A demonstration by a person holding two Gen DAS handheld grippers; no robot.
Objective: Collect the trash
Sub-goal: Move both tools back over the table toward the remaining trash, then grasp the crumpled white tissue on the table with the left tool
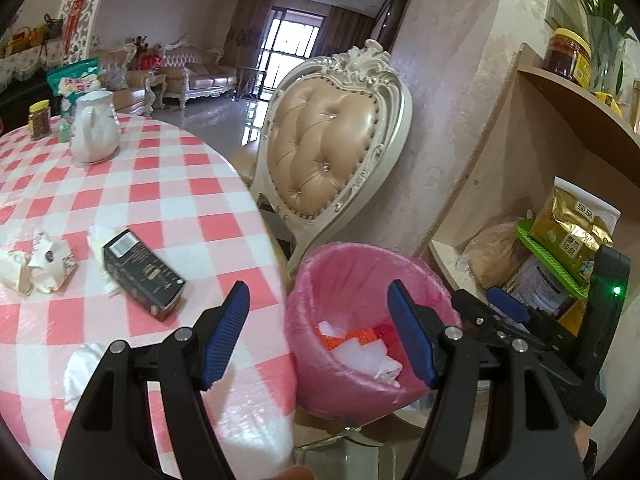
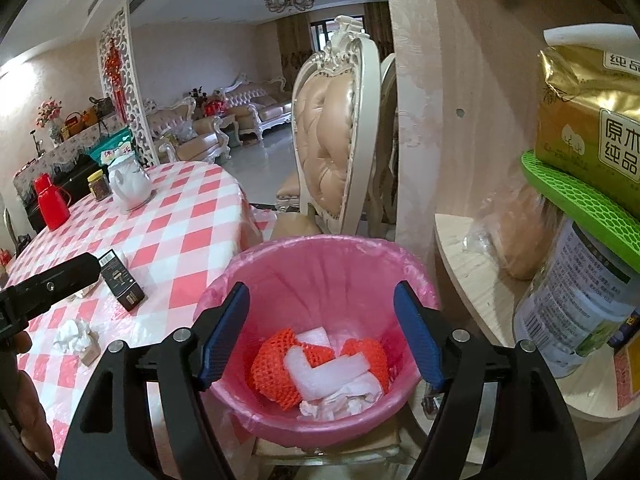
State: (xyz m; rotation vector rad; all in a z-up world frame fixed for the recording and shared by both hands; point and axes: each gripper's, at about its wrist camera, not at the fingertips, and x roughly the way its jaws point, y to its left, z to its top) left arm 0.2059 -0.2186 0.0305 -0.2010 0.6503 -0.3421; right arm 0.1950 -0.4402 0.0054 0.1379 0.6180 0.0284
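Nearby, a checkered table (image 1: 168, 200) holds a black box (image 1: 144, 274).

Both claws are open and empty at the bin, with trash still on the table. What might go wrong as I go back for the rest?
1. The black box lies partly on a tissue, so a grab may drag both.
2. The crumpled tissue lies near the table edge and could be nudged to the floor.
3. The left claw and right claw are close together at the pink bin and may collide.
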